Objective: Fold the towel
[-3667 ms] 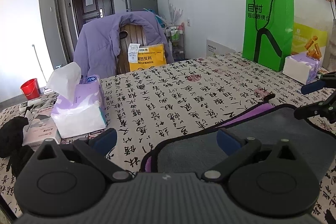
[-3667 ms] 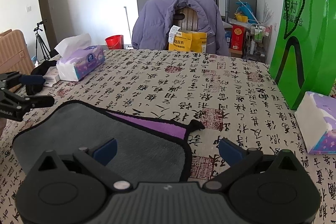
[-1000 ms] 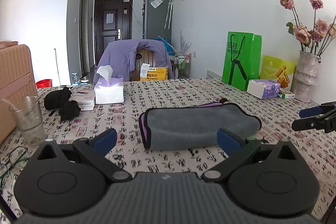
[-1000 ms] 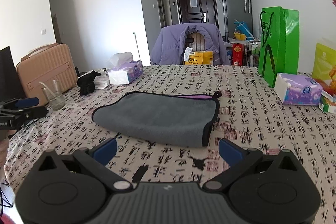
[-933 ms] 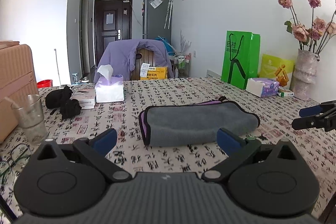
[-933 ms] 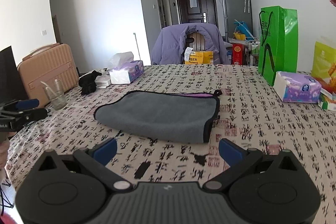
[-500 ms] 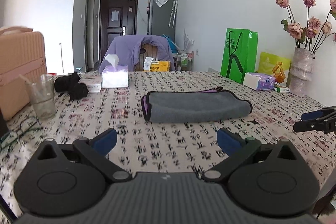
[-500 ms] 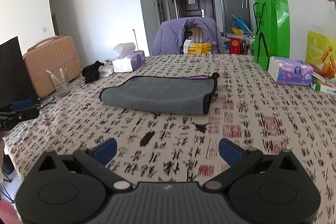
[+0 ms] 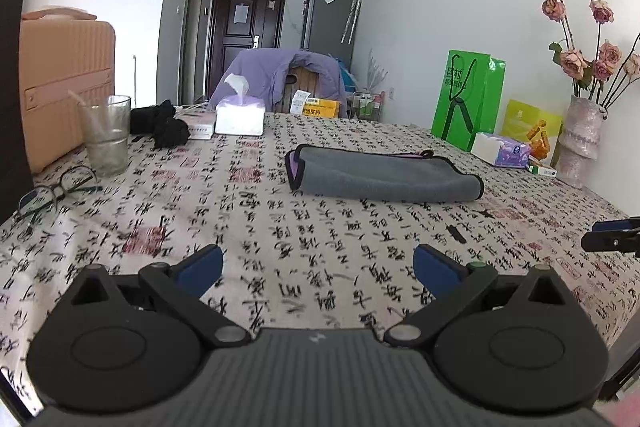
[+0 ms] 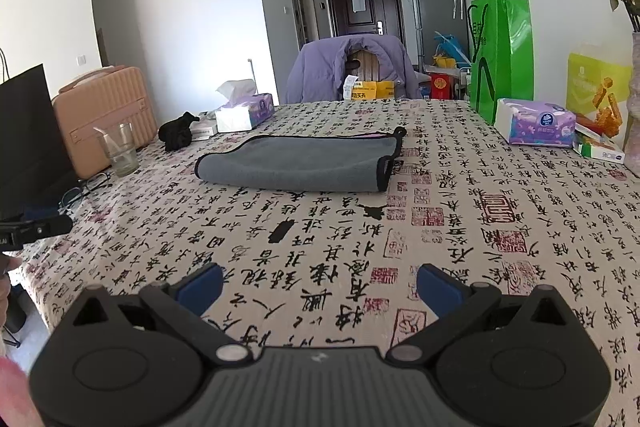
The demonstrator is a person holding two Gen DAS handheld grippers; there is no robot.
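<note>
We're seeing the towel (image 9: pixel 384 175) lying folded at 12 o'clock on the table (image 9: pixel 280 251); task looking finished. We're holding left gripper (image 9: pixel 318 267) and right gripper (image 10: pixel 318 281) spread, empty, well apart from it.

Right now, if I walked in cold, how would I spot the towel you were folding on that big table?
Find the long table covered in cloth printed with black calligraphy. Near its middle, apart from the green bag and the tissue boxes, lies the towel, folded flat. It is the only grey cloth there, edged in black with a purple underside showing.
</note>
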